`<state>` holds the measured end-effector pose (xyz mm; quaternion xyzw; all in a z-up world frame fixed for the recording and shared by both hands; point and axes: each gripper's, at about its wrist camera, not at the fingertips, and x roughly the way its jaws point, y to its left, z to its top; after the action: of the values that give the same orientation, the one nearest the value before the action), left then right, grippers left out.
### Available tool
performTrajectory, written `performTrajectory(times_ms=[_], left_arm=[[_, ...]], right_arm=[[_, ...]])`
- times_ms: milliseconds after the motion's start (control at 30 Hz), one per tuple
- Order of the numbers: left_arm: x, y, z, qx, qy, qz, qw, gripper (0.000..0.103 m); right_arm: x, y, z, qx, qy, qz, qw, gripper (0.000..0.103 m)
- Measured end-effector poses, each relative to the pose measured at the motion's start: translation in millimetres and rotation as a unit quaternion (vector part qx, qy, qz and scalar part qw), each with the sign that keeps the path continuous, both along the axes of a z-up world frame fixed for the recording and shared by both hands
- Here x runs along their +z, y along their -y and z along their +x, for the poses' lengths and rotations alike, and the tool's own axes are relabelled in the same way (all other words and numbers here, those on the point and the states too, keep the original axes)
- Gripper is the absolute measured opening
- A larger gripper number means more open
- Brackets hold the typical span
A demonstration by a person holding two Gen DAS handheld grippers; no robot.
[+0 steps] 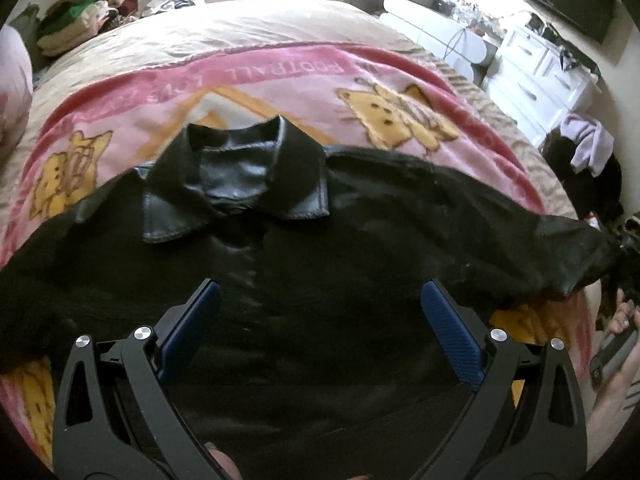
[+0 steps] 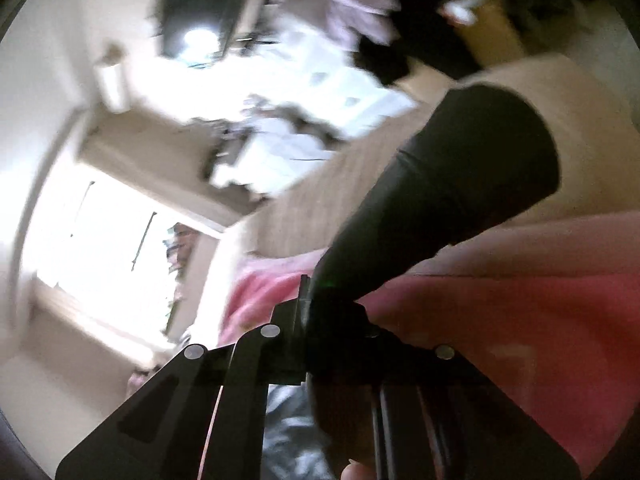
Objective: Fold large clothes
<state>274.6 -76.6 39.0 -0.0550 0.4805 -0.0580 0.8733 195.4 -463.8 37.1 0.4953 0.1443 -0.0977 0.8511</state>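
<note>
A black leather jacket [image 1: 304, 240] lies spread front-up on a pink cartoon blanket [image 1: 280, 76], collar [image 1: 240, 184] toward the far side. My left gripper [image 1: 320, 316] hovers open over the jacket's chest, its blue pads wide apart and empty. The jacket's right sleeve [image 1: 552, 256] stretches to the right edge of the bed. In the right wrist view, which is blurred and tilted, my right gripper [image 2: 306, 292] is shut on the black sleeve [image 2: 452, 184], whose cuff end hangs out past the fingers over the pink blanket [image 2: 500, 320].
The bed [image 1: 256, 28] has a beige cover under the blanket. A pile of clothes [image 1: 80, 20] sits at its far left. A white dresser [image 1: 536, 76] with a TV above stands to the right, with dark and lilac clothes [image 1: 588, 148] beside it.
</note>
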Motion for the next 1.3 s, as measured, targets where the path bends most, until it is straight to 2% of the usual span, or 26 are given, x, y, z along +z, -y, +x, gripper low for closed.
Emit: performTrajectory(times_ms=[133, 233, 400, 667, 800, 967, 1100, 1167, 1300], left_arm=[[13.4, -20.7, -0.8, 0.013, 0.006, -0.018, 0.9997, 0.094], [21.2, -35.3, -3.9, 0.018, 0.009, -0.034, 0.9992, 0.094], [31.2, -57.9, -9.3, 0.028, 0.012, -0.054, 0.998, 0.094], [53.1, -111.9, -22.1, 0.055, 0.032, -0.103, 0.9926, 0.094], [67.5, -149.0, -35.8, 0.081, 0.058, -0.143, 0.9847, 0.094], [76.6, -199.7, -56.6, 0.122, 0.089, -0.173, 0.9732, 0.094], [68.8, -233.6, -75.4, 0.141, 0.095, -0.208, 0.9633, 0.094], [61.0, -245.4, -82.7, 0.143, 0.091, -0.223, 0.96, 0.094], [44.3, -257.3, -92.2, 0.147, 0.085, -0.228, 0.9586, 0.094]], right_arm=[[40.4, -47.5, 11.0, 0.079, 0.044, -0.081, 0.993, 0.008], [68.3, -90.1, 18.7, 0.136, 0.07, -0.144, 0.978, 0.007], [107.0, -157.0, 33.4, 0.221, 0.103, -0.21, 0.947, 0.007], [130.0, -270.1, 33.0, 0.337, 0.131, -0.273, 0.892, 0.007], [125.7, -328.3, 28.4, 0.391, 0.138, -0.298, 0.86, 0.007], [108.3, -400.3, 18.5, 0.454, 0.119, -0.331, 0.819, 0.007], [87.2, -443.9, 3.8, 0.492, 0.105, -0.36, 0.786, 0.007], [76.2, -456.5, 2.9, 0.505, 0.096, -0.367, 0.775, 0.007], [51.8, -482.9, -1.0, 0.531, 0.066, -0.383, 0.753, 0.01]])
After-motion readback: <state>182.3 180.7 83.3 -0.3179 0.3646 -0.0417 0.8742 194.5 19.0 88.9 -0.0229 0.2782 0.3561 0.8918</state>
